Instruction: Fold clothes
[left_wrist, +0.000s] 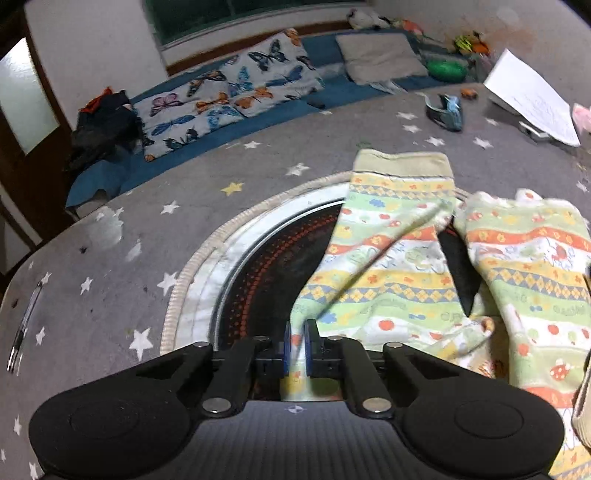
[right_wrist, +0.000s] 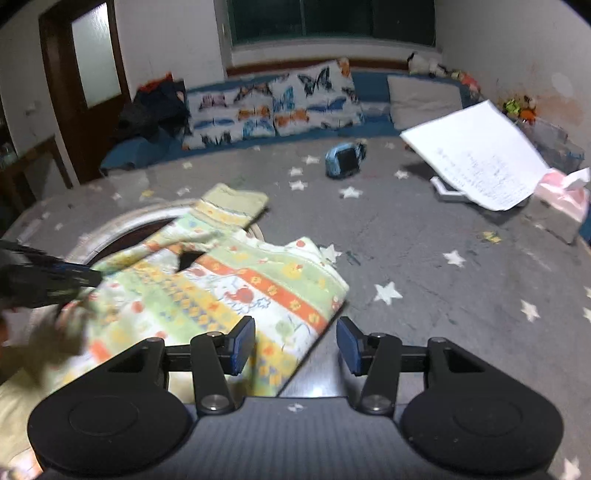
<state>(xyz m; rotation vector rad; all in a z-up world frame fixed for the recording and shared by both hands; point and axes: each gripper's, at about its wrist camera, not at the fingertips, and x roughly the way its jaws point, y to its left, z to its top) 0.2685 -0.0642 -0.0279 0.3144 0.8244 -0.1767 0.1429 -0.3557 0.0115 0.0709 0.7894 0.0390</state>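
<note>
On the star-print tabletop (left_wrist: 110, 229), over the round inset (left_wrist: 258, 266): patterned garment (left_wrist: 399, 258), legs spread toward the far edge, crotch gap dark between them. Left tool (left_wrist: 296, 349) pinched narrow on the garment's near hem, cloth showing between the pads. Pen (left_wrist: 24, 325) left of the inset. From the right wrist: same garment (right_wrist: 229, 291) draped right of the inset (right_wrist: 122, 229), partly blurred. Right tool (right_wrist: 295, 345) spread wide, holding nothing, just over the garment's near corner. Paper (right_wrist: 476, 166) well beyond.
</note>
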